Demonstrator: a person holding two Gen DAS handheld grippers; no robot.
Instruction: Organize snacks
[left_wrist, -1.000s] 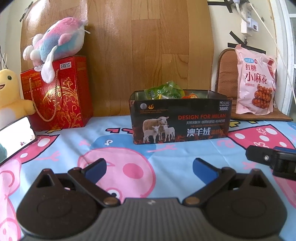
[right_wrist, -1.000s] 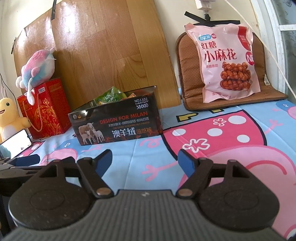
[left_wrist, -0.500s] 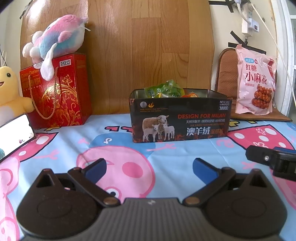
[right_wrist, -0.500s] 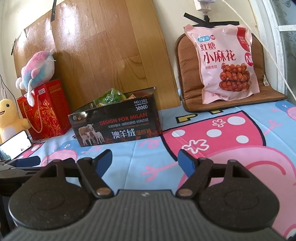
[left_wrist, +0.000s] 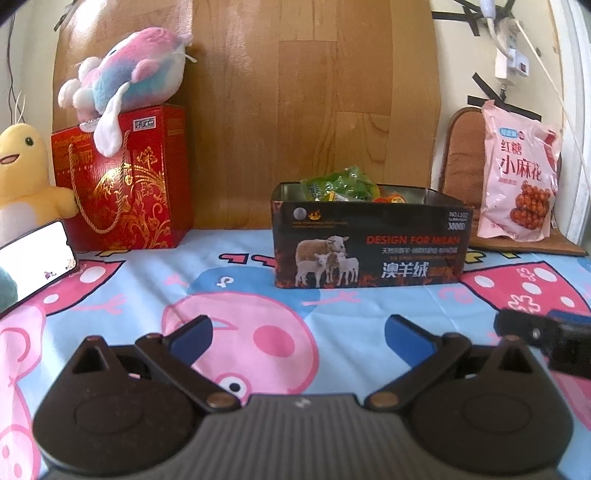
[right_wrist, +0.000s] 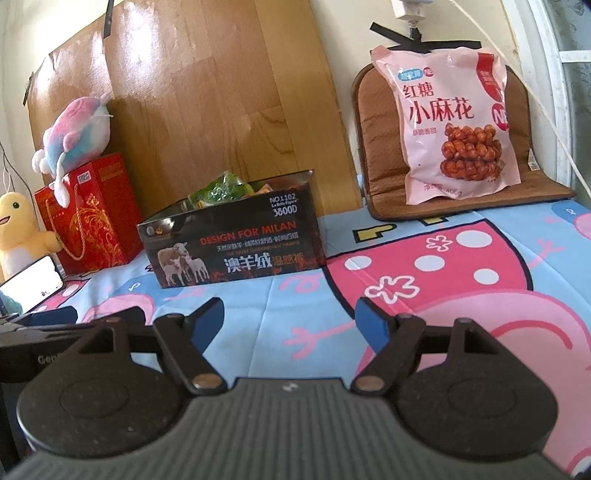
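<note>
Left gripper (left_wrist: 298, 334) and right gripper (right_wrist: 290, 320) were both spread, empty, facing the black rectangular sheep-printed tin (left_wrist: 369, 251).

Your left view: low over the cartoon-print bedsheet (left_wrist: 258, 280), facing the far edge | your right view: low, angled leftward | both share the black sheep-printed tin box (left_wrist: 369, 251) (right_wrist: 236, 247).

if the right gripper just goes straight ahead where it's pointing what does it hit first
Probably nothing soon: the right gripper, open and empty, points past the right end of the tin, over bare sheet toward the wooden board. Depth is unclear; the tin's corner may be grazed.
</note>
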